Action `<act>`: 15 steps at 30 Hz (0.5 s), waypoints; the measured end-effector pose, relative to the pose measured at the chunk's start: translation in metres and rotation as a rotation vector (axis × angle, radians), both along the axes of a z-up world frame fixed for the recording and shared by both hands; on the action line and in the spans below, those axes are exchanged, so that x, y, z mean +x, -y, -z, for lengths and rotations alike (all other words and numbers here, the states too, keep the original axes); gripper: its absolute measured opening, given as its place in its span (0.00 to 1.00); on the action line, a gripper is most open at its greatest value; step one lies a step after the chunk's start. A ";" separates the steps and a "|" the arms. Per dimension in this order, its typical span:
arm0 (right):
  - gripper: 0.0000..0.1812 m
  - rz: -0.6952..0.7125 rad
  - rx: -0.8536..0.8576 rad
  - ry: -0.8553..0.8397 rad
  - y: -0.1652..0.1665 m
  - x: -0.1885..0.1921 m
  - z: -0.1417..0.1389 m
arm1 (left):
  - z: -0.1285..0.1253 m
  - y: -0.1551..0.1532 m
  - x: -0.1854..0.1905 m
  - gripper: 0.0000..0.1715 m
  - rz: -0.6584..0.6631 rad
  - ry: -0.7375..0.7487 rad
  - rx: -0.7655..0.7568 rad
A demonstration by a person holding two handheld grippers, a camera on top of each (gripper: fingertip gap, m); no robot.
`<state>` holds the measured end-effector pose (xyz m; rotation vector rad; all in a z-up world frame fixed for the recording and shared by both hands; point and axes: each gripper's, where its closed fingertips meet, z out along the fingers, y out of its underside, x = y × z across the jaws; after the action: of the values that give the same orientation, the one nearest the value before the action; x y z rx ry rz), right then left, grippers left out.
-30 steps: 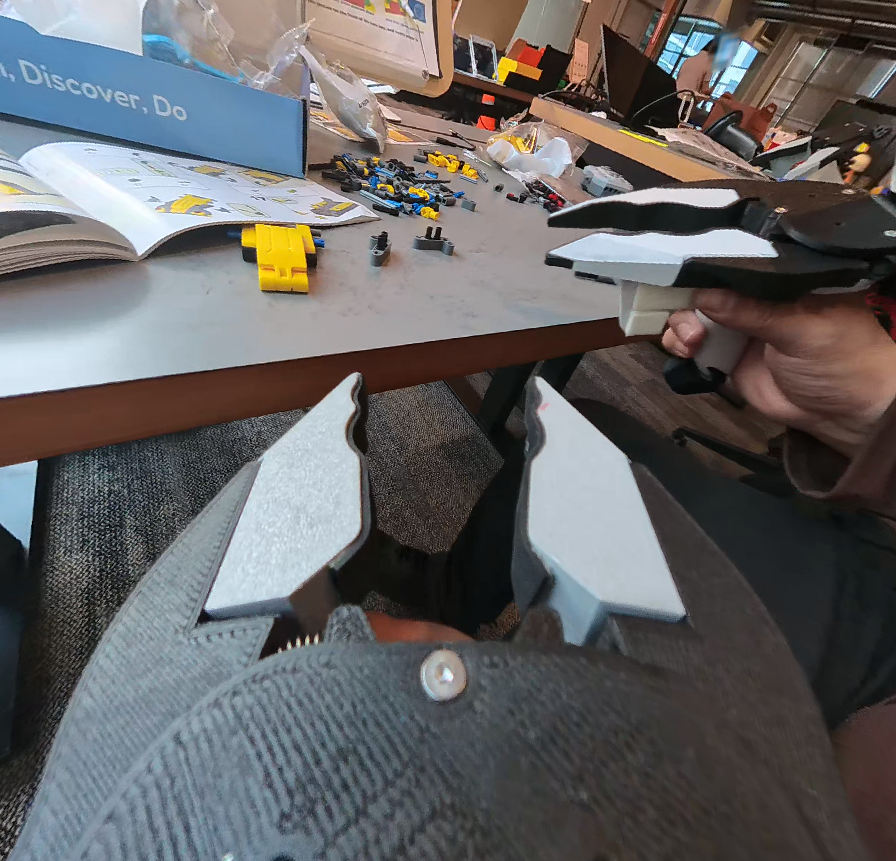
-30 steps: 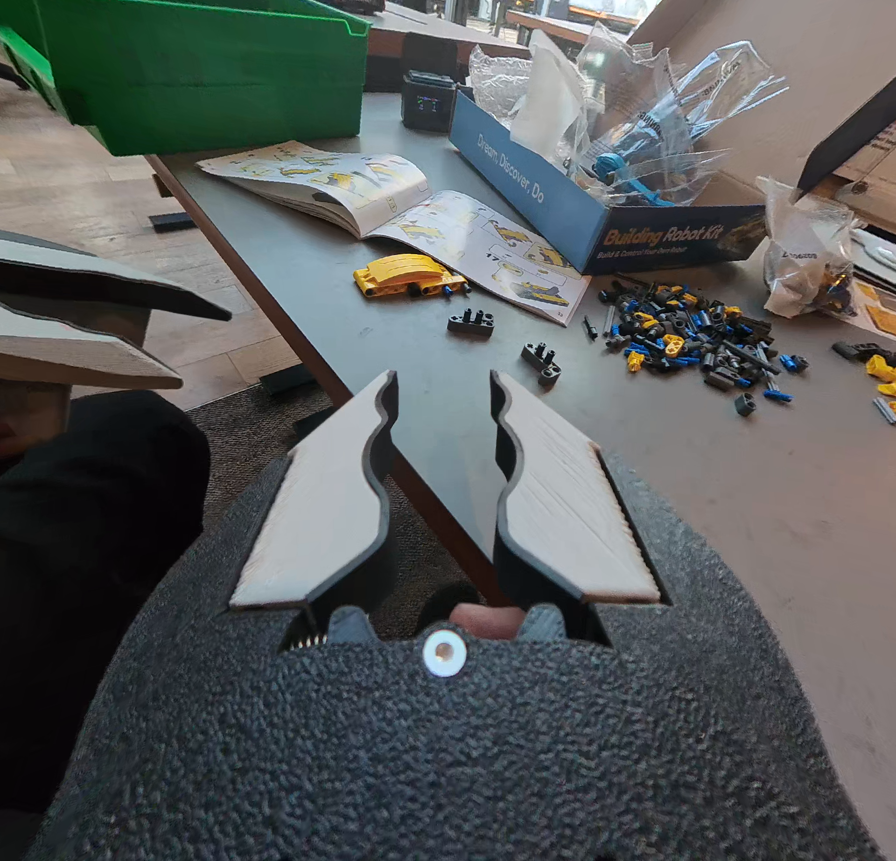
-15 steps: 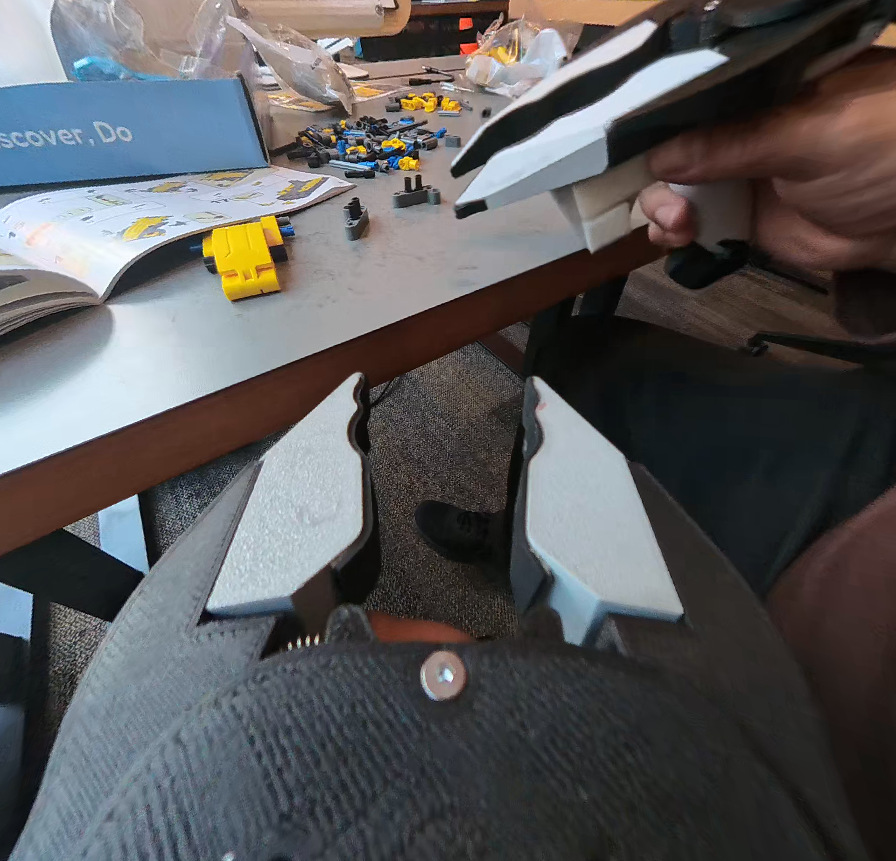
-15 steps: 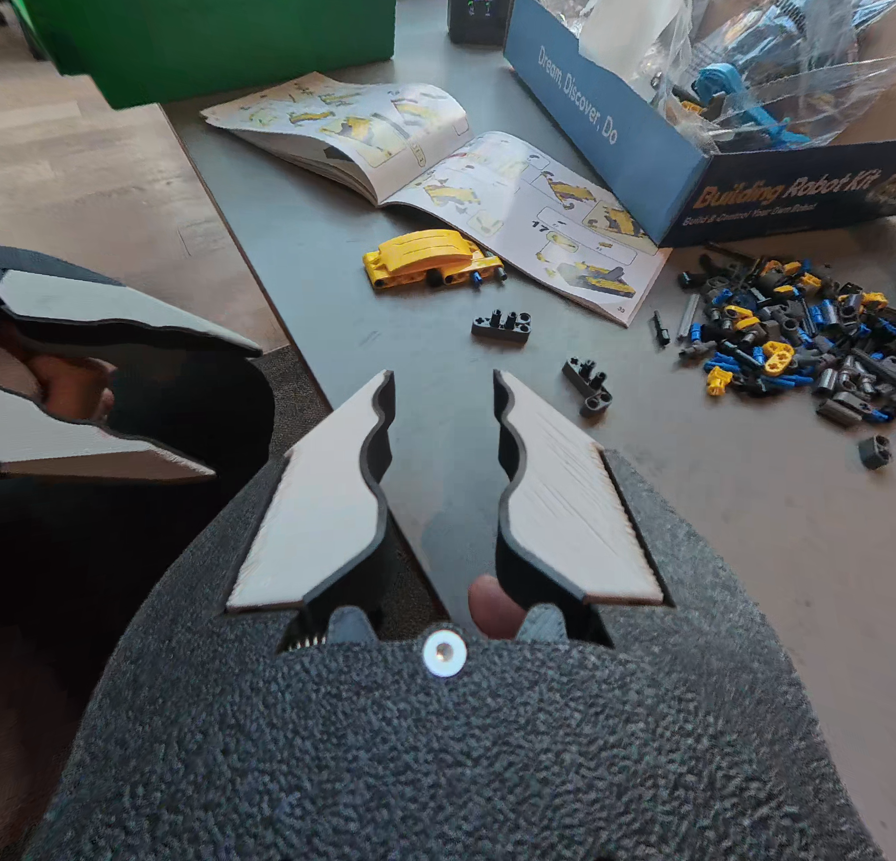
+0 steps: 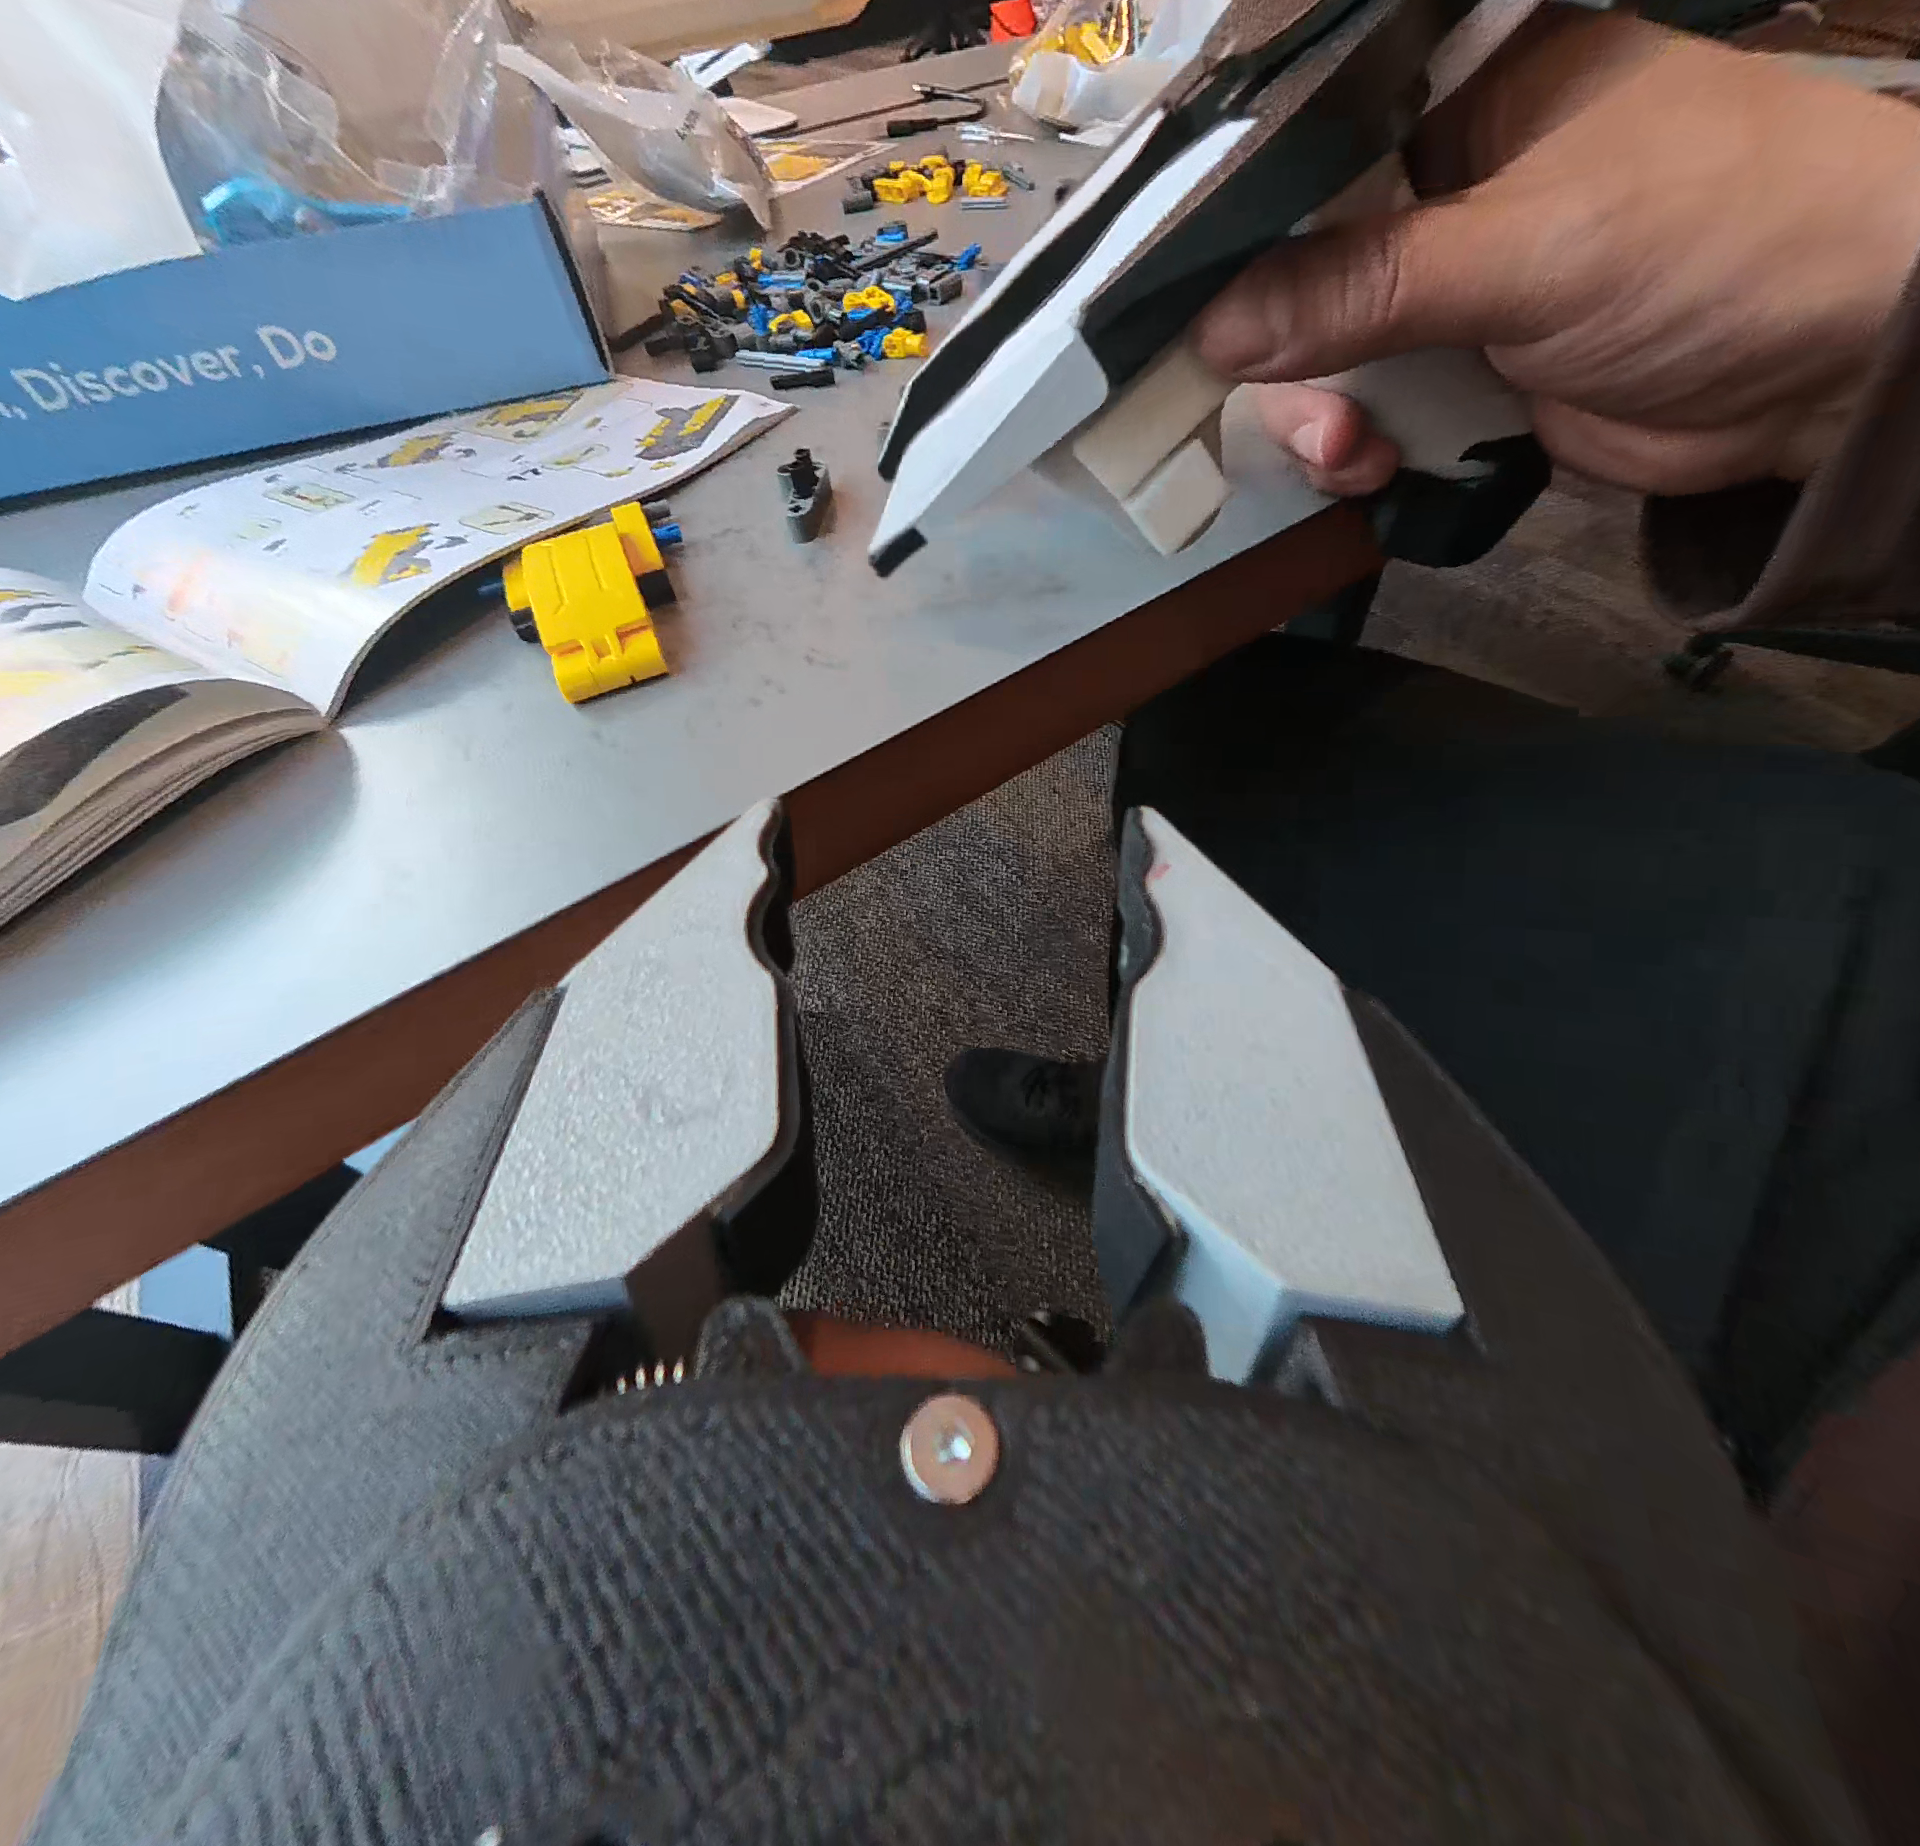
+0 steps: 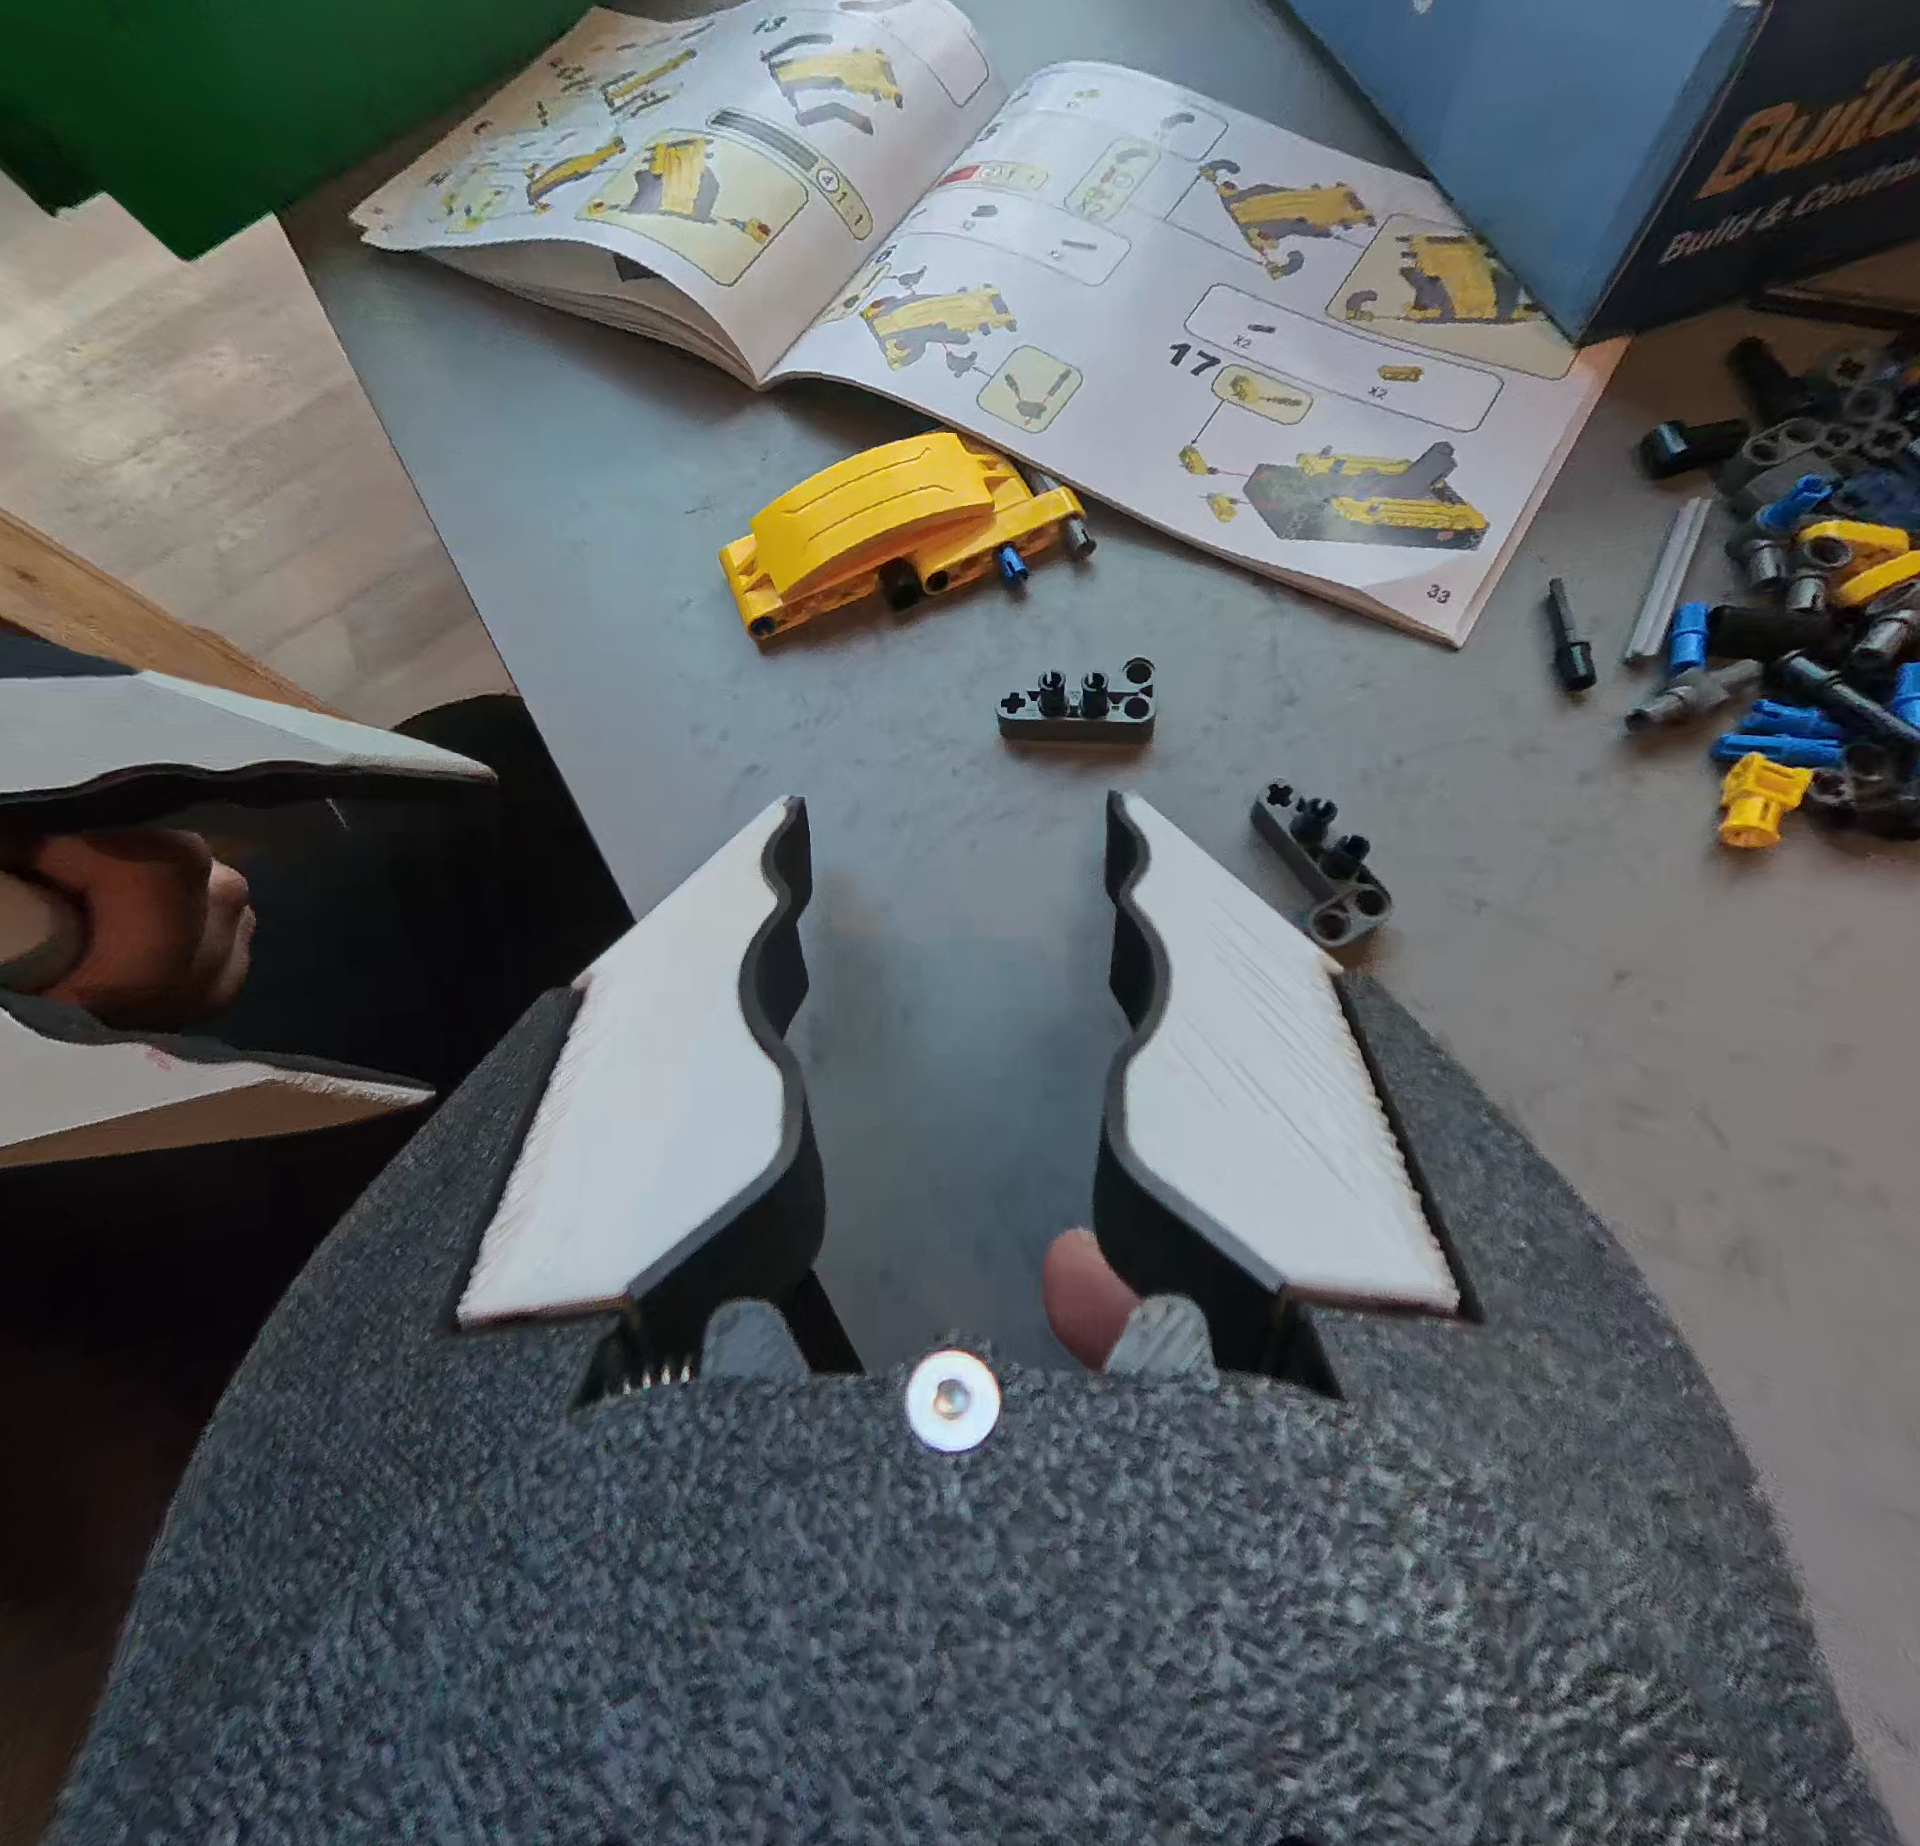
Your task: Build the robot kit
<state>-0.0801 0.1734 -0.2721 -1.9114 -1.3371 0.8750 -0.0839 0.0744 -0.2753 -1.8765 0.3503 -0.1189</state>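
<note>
Right gripper (image 6: pixel 954 820) released, empty; black beam (image 6: pixel 1077 705) at 12 o'clock. Left gripper (image 5: pixel 951 851) released below table edge (image 5: pixel 623 923). Risk: small beam may skid sideways under off-centre closure.

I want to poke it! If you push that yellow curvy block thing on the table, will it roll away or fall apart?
The yellow block assembly probably slides rather than rolls: it lies flat and long on the smooth grey table. It looks like hard, light plastic, so likely stiff. The small pins sticking out of its side might pop loose if squeezed hard.
</note>
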 end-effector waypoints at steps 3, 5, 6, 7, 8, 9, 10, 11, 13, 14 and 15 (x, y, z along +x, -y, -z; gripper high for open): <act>0.31 0.014 -0.040 -0.048 -0.001 0.001 -0.004 | 0.006 0.008 -0.001 0.35 -0.044 0.056 -0.058; 0.31 0.021 -0.059 -0.078 -0.001 0.002 -0.007 | 0.009 0.016 0.000 0.35 -0.062 0.100 -0.093; 0.31 0.018 -0.064 -0.091 -0.001 0.003 -0.008 | 0.009 0.019 0.001 0.35 -0.072 0.111 -0.098; 0.31 0.014 -0.065 -0.099 0.000 0.003 -0.009 | 0.007 0.021 0.000 0.35 -0.082 0.115 -0.097; 0.31 0.011 -0.067 -0.101 0.000 0.003 -0.009 | 0.006 0.023 -0.001 0.35 -0.092 0.114 -0.091; 0.31 0.005 -0.065 -0.100 0.001 0.003 -0.009 | 0.004 0.024 -0.003 0.35 -0.103 0.104 -0.084; 0.31 -0.002 -0.058 -0.096 0.002 0.002 -0.009 | 0.004 0.026 -0.005 0.35 -0.113 0.090 -0.081; 0.31 -0.007 -0.051 -0.090 0.003 0.002 -0.008 | 0.005 0.027 -0.007 0.35 -0.124 0.078 -0.081; 0.31 -0.017 -0.037 -0.080 0.005 0.002 -0.007 | 0.007 0.030 -0.008 0.35 -0.141 0.081 -0.087; 0.31 -0.020 -0.029 -0.077 0.005 0.002 -0.007 | 0.008 0.032 -0.009 0.35 -0.148 0.099 -0.093; 0.32 -0.021 -0.020 -0.075 0.005 0.002 -0.007 | 0.009 0.034 -0.008 0.35 -0.152 0.126 -0.100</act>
<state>-0.0785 0.1684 -0.2654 -1.8639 -1.3112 0.9644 -0.0924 0.0400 -0.2847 -1.9766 0.1162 -0.1536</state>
